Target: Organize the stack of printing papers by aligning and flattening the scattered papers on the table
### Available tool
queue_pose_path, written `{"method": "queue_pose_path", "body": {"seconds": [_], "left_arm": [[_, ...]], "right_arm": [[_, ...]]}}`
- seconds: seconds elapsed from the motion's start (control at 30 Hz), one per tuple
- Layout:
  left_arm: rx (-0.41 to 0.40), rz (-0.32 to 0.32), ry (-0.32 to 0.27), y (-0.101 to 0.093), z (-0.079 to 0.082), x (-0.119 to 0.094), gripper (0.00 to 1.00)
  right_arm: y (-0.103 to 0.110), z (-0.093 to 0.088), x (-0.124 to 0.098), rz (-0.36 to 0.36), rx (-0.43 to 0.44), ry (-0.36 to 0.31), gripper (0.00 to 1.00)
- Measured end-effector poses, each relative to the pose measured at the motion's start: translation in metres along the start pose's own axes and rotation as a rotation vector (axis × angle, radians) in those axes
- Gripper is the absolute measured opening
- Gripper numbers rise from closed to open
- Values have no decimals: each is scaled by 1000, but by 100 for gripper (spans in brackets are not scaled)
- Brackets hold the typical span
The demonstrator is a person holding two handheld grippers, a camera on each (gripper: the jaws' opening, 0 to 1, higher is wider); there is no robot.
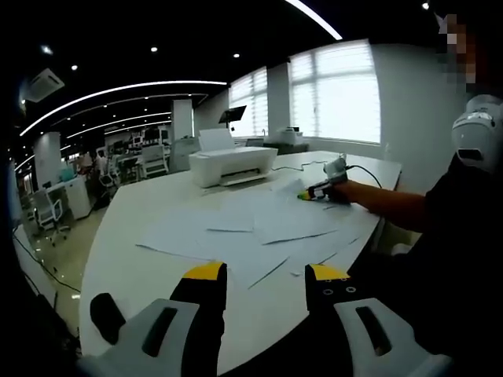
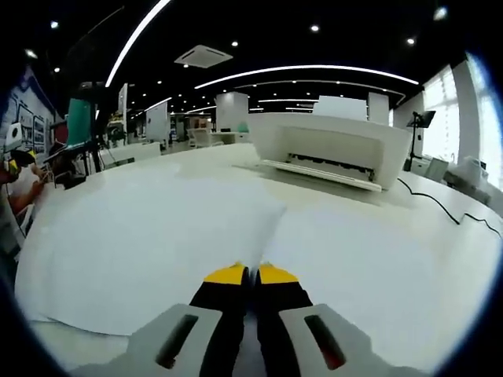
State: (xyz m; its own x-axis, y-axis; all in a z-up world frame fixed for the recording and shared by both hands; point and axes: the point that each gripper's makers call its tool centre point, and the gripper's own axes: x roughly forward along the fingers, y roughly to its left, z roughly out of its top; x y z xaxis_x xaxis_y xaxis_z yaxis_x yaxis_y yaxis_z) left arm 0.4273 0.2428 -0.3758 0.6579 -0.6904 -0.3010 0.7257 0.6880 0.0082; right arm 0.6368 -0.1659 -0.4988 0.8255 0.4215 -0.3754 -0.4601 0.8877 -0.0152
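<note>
We see white surface [image 1: 141, 212], printer [image 1: 233, 166] at far side. Scattered papers [image 1: 259, 228] lie fanned mid-surface, overlapping, unaligned. We judge sheets light, floppy, slippery, crease-prone: take by edges, slide together. Left hand-held gripper [image 1: 260, 276] hangs wide apart, empty, near edge. Right hand-held gripper [image 2: 251, 274] closed at sheet edge; pinch on paper unclear.

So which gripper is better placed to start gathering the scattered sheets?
Probably the right gripper: jaws shut, low over the scattered white paper sheets. The left gripper hangs open at the white table's near edge.
</note>
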Motion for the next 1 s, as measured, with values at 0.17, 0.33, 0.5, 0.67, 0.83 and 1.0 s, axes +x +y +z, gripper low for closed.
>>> {"method": "queue_pose_path", "body": {"seconds": [0.17,0.33,0.5,0.67,0.83,1.0], "left_arm": [[-5,3,1,1,-2,-1,45],[-4,4,-1,2,0,-2,45],[-5,13,-9,2,2,-4,45],[-3,8,-7,-1,2,-2,45],[4,2,-11,-5,5,-1,45],[10,0,-15,-7,8,-2,45]], "right_arm": [[2,1,-2,-2,-8,-2,0],[2,10,-8,9,3,-41,0],[5,18,-12,30,27,-76,0],[16,33,-22,50,13,-105,0],[28,49,-35,74,-6,-145,0],[37,63,-47,85,-21,-182,0]]}}
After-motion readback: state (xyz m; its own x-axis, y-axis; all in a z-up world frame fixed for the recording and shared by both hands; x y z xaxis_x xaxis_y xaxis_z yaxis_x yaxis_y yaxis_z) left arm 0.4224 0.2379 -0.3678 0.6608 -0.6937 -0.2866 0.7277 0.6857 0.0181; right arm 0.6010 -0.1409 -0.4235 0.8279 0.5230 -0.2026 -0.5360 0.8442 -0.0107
